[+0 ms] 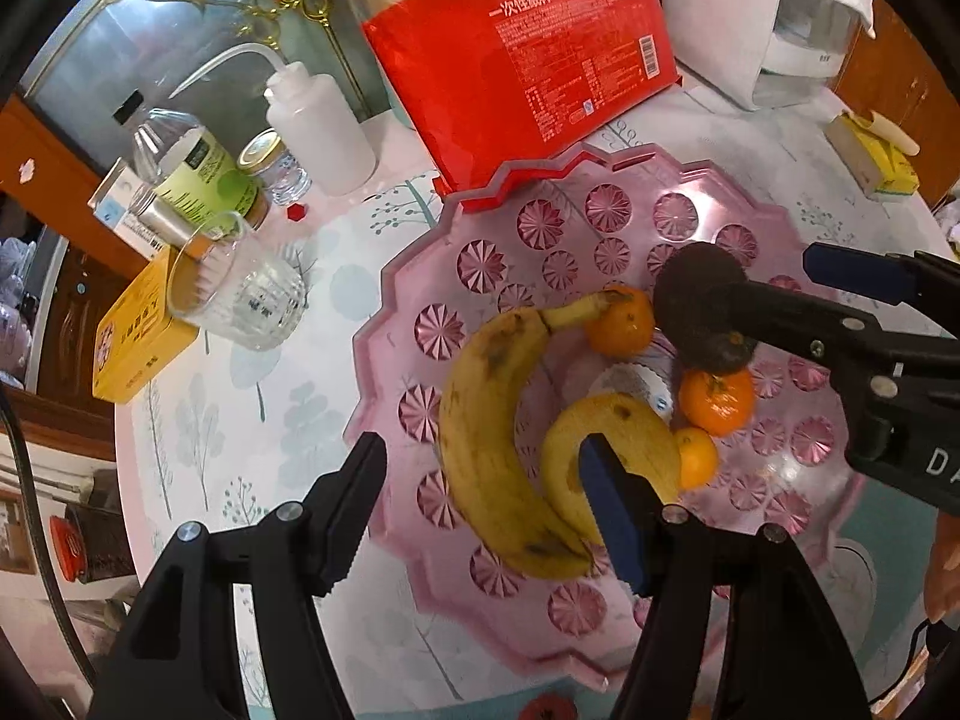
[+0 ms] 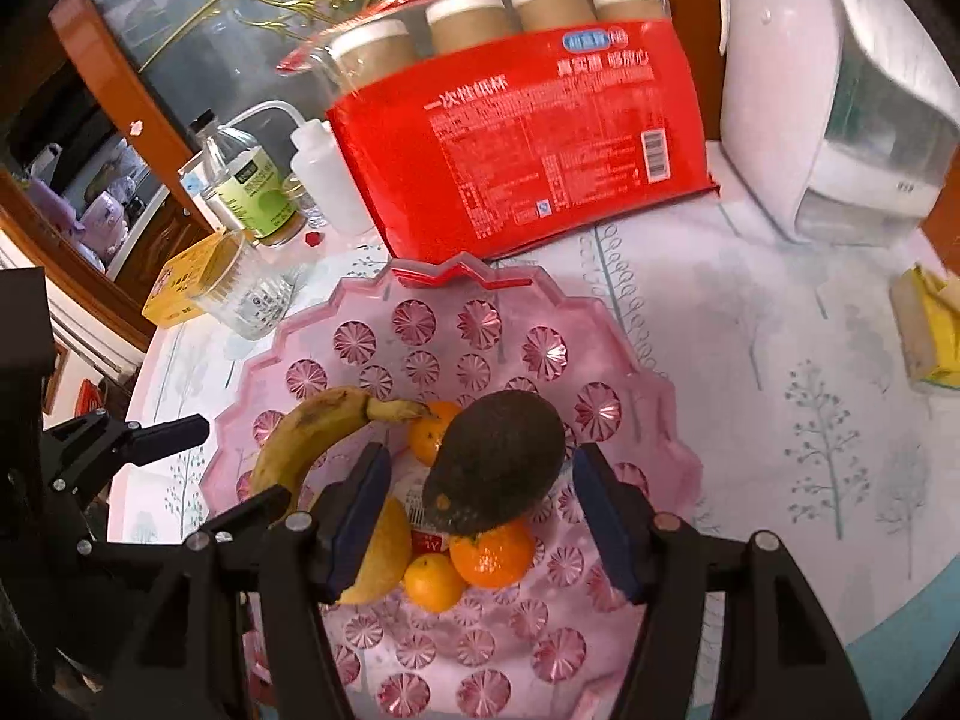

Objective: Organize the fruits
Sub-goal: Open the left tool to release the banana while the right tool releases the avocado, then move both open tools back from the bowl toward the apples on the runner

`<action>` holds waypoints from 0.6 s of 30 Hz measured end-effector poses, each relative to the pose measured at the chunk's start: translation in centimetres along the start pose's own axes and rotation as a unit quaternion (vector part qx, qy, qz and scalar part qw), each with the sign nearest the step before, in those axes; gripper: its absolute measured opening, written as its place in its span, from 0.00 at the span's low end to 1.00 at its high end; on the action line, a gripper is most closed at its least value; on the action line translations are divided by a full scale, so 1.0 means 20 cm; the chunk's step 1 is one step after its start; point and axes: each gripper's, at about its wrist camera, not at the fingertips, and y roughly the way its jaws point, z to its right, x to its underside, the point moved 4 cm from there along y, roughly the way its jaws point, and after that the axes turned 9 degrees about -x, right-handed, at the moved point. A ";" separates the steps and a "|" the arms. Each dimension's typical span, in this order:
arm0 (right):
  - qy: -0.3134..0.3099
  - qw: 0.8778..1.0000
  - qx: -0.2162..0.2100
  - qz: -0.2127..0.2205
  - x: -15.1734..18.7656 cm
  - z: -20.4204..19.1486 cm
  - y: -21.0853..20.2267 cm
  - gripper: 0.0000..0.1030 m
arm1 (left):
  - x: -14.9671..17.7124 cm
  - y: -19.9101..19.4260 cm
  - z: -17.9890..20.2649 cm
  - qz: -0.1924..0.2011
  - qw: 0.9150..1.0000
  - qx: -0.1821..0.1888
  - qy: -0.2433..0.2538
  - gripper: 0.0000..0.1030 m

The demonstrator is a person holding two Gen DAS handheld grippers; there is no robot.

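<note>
A pink plastic fruit tray [image 1: 480, 264] [image 2: 420, 324] holds two bananas [image 1: 486, 420] [image 2: 300, 444], three oranges [image 1: 717, 399] [image 2: 492, 552] and a dark avocado [image 1: 699, 300] [image 2: 498, 462]. The avocado rests on the oranges. My right gripper [image 2: 480, 516] is open, its fingers apart on either side of the avocado without touching it; it also shows in the left wrist view [image 1: 780, 294]. My left gripper [image 1: 486, 510] is open and empty, straddling the big banana just above the tray's near-left part.
A red pack of paper cups [image 1: 528, 60] [image 2: 522, 138] leans behind the tray. A glass [image 1: 240, 294], yellow box [image 1: 138, 336], bottles [image 1: 198, 180] and squeeze bottle [image 1: 318, 126] stand at left. A white appliance [image 2: 828, 90] and yellow carton [image 2: 930, 330] are at right.
</note>
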 end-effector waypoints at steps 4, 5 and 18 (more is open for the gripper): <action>-0.016 1.000 0.012 0.001 0.05 -0.04 -0.08 0.62 | 0.07 -0.08 -0.01 0.003 1.000 0.004 -0.005 0.65; -0.019 1.000 0.013 0.001 0.06 -0.05 -0.09 0.62 | 0.09 -0.10 -0.01 0.003 1.000 0.004 -0.005 0.65; -0.065 0.996 0.044 0.033 0.26 -0.24 -0.48 0.62 | 0.36 -0.46 -0.12 0.025 0.998 0.019 -0.051 0.65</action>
